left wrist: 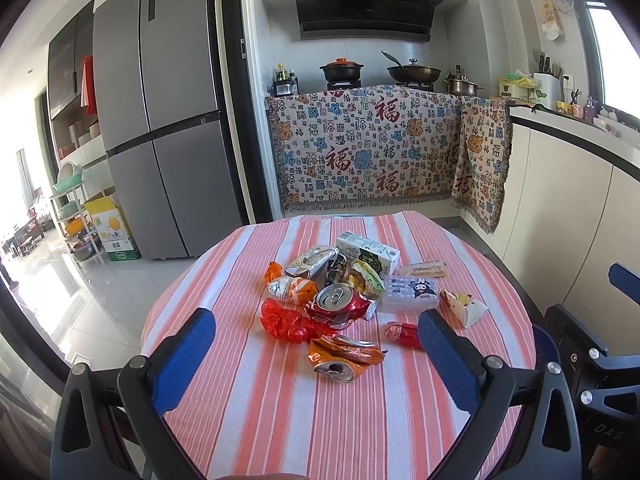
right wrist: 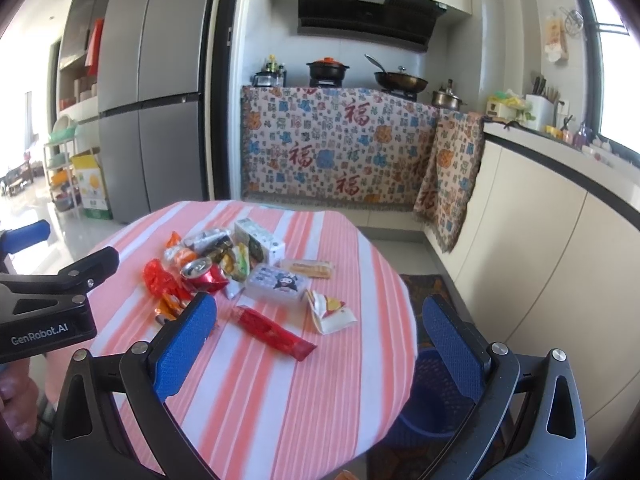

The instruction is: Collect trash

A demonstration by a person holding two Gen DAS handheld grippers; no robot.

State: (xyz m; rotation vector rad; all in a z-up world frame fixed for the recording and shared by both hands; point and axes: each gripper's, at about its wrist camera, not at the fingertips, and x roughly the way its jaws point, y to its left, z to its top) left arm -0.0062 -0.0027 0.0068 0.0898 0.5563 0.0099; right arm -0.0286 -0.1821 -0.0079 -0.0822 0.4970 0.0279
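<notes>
A pile of trash lies on the round table with the striped cloth point(left wrist: 248, 412). It holds a crushed red can point(left wrist: 335, 300), a crushed orange can point(left wrist: 344, 356), a red wrapper point(left wrist: 286, 320), a milk carton point(left wrist: 368, 254) and a white tissue pack point(left wrist: 408, 292). My left gripper point(left wrist: 316, 344) is open and empty, just short of the orange can. My right gripper point(right wrist: 320, 332) is open and empty, above the table's right side point(right wrist: 360, 360), near a long red wrapper point(right wrist: 272, 330) and a white paper wrapper point(right wrist: 332, 312). The left gripper point(right wrist: 60, 300) shows at the left there.
A blue plastic basket point(right wrist: 436, 400) stands on the floor right of the table, under my right gripper. A grey fridge point(left wrist: 160, 112) stands behind on the left. A cloth-draped stove counter point(left wrist: 368, 148) with pots is behind. White cabinets point(right wrist: 540, 240) run along the right.
</notes>
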